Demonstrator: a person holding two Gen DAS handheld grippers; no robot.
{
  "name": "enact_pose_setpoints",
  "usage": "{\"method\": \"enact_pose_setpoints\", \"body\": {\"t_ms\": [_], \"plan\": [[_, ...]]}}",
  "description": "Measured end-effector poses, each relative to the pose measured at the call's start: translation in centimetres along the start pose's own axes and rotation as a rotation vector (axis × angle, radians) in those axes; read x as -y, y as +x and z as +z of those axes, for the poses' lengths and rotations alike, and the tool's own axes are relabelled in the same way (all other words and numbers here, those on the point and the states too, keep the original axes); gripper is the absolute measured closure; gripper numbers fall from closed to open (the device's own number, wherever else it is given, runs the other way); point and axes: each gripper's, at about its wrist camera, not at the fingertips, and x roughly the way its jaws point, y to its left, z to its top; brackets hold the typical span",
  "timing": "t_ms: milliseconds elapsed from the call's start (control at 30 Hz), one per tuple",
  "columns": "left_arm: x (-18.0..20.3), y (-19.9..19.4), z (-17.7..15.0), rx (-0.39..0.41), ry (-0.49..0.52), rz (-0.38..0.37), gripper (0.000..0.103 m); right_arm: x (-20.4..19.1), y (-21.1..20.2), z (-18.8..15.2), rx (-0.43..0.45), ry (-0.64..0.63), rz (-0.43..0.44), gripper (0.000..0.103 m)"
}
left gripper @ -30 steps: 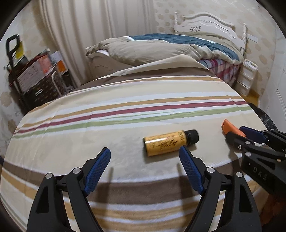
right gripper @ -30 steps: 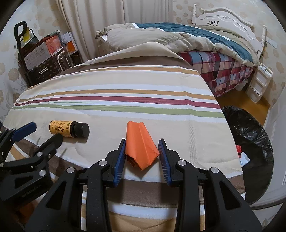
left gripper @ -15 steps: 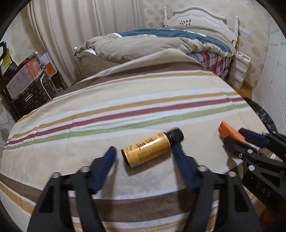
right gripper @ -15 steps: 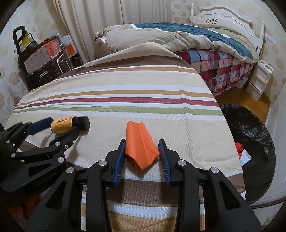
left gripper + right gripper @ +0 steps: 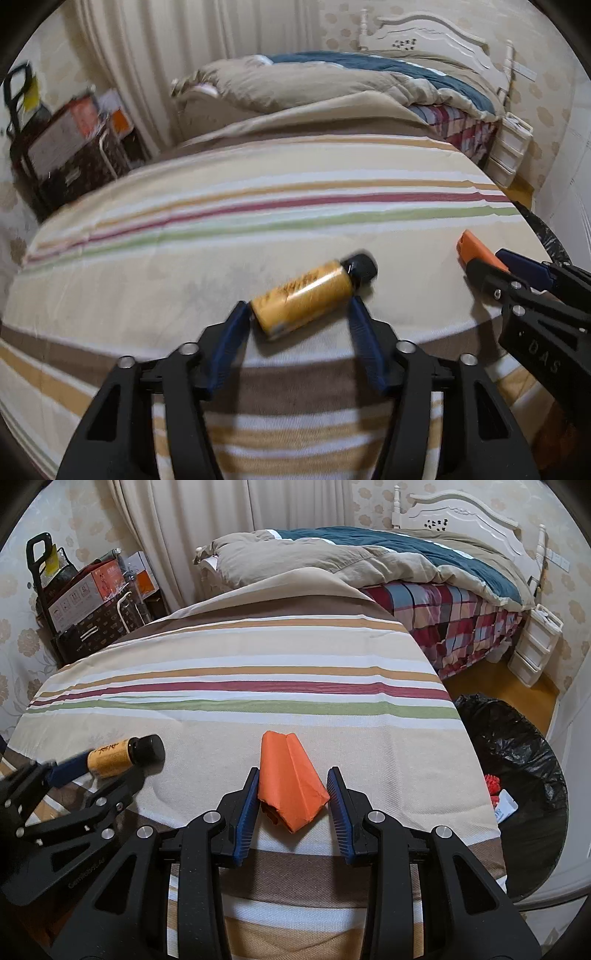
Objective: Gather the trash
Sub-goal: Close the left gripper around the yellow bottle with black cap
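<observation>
While both claws straddle their pieces of trash on the striped cloth (image 5: 332, 716), neither one has clearly clamped.

Lying on its side near the front edge, the yellow bottle (image 5: 306, 297) with its black cap (image 5: 362, 268) sits between the left gripper (image 5: 299, 317)'s pads, one tip at its base, the other apart; it looks small, rigid and smooth, apt to roll, so I would pinch across the labelled body, not the cap. Well to its right lies the folded orange paper (image 5: 291, 779), light and soft, likely to crumple; the right gripper (image 5: 292, 777) brackets it, spread slightly, best closing on the thick folded end. Beyond the table's right edge waits the black-lined bin (image 5: 524, 746).
</observation>
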Motion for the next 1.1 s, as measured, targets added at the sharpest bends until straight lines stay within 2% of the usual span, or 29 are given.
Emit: {"method": "enact_pose_setpoints", "body": {"t_ms": [233,333,467,700,767,833,1100], "plan": [[-0.5,-0.3,-0.2,0.001,-0.049,0.01,0.048,0.0,0.0,0.0,0.0,-0.001,-0.003,0.068],[-0.7,-0.3,-0.1,0.005,-0.049,-0.002,0.036,0.0,0.0,0.0,0.0,-0.002,-0.003,0.068],[-0.5,-0.2,0.3,0.015,-0.032,-0.002,0.031,0.0,0.0,0.0,0.0,-0.003,-0.003,0.068],[0.2,0.7,1.0,0.006,0.01,-0.006,0.033,0.0,0.0,0.0,0.0,-0.001,-0.003,0.068],[0.4,0.8,0.9,0.0,0.024,-0.006,0.042,0.0,0.0,0.0,0.0,-0.002,-0.003,0.068],[0.4,0.6,0.8,0.005,0.031,-0.011,0.046,0.0,0.0,0.0,0.0,-0.002,-0.003,0.068],[0.7,0.5,0.7,0.013,0.04,0.0,0.047,0.0,-0.1,0.0,0.0,-0.003,-0.005,0.067]]}}
